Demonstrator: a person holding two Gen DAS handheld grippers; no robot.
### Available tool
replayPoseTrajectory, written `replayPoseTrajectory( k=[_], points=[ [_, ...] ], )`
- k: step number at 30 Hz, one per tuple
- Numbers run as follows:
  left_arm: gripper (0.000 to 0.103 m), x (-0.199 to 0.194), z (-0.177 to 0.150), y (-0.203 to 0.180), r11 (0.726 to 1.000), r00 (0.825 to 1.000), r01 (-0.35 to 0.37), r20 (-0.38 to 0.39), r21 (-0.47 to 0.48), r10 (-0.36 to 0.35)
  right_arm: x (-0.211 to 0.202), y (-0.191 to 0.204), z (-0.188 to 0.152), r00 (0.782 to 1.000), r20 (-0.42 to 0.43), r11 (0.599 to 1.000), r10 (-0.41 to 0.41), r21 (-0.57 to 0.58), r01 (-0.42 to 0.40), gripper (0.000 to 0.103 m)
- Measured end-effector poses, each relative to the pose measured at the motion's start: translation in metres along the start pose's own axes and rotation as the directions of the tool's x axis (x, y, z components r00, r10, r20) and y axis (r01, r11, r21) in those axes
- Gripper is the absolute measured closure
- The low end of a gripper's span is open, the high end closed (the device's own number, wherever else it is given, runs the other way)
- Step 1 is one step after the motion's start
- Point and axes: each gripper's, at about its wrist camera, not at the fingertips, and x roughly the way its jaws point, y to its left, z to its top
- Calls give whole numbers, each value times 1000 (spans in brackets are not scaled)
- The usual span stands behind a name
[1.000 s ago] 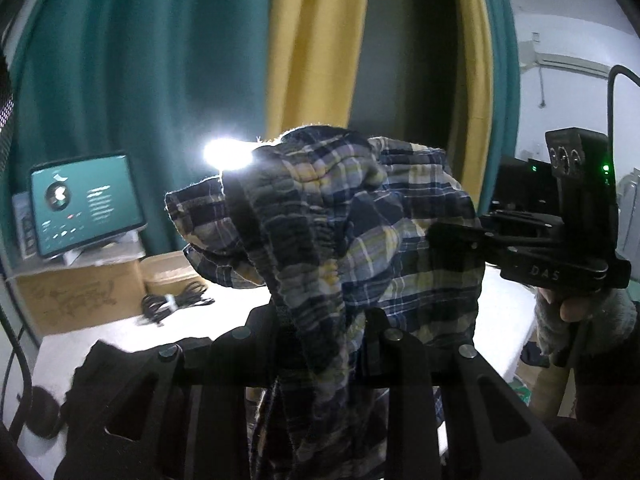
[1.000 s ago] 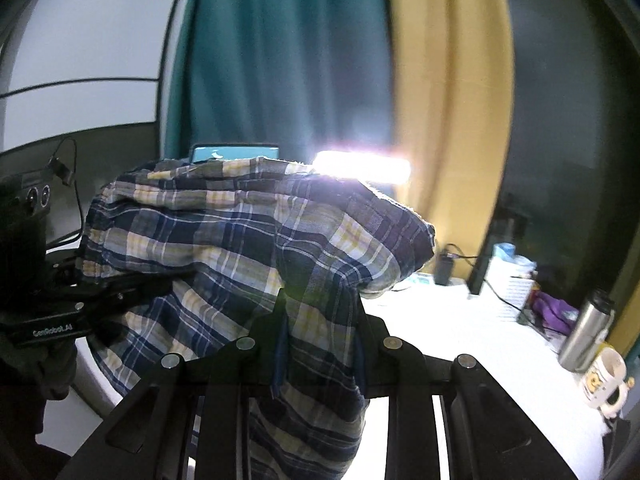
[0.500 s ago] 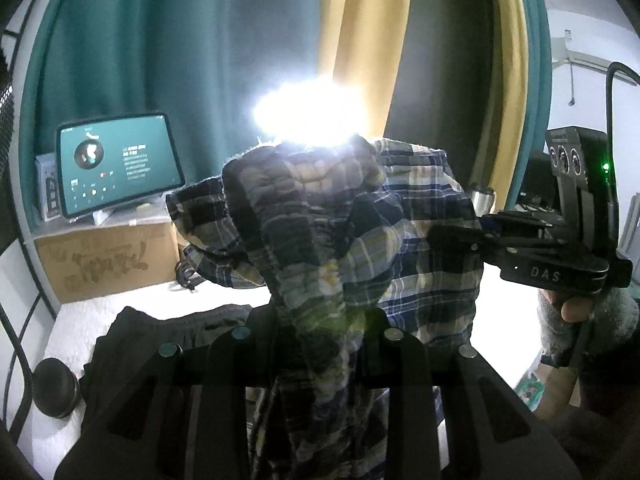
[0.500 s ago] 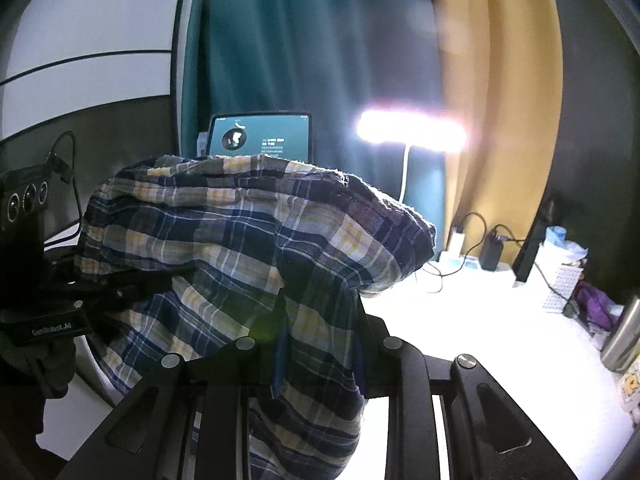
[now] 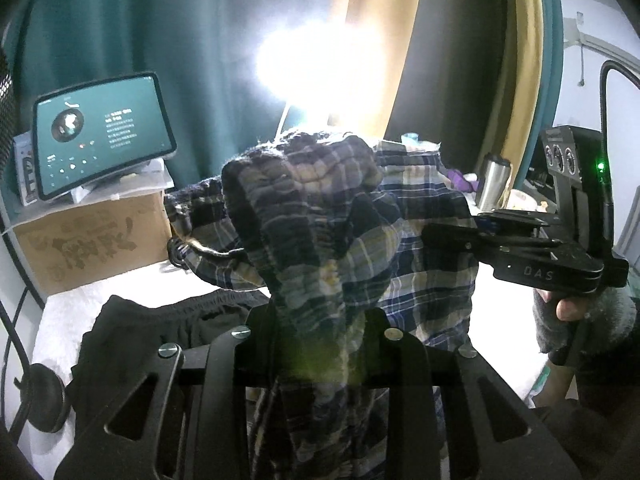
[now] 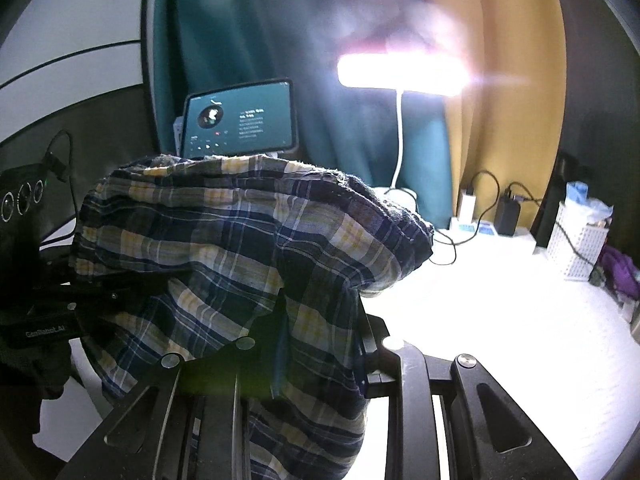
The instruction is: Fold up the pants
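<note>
Plaid pants (image 5: 352,240) bunched and held aloft above the white tabletop (image 6: 500,320), left hand-held gripper (image 5: 320,332) clamped on the fabric, right hand-held gripper (image 6: 320,328) likewise clamping it, cloth draped between both.

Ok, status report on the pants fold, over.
Left gripper and right gripper both shut on the navy-and-yellow plaid cotton pants, bunched and held up above the white table. Black garment lies on the table below, possibly in the way.
</note>
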Motion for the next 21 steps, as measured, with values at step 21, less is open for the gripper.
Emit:
replayPoseTrajectory(
  k=[21],
  points=[
    [76,73,-9,32,997,987,-30,-163,-67,19,98,-39,-19,986,-150,995,68,84,-56,76]
  ],
)
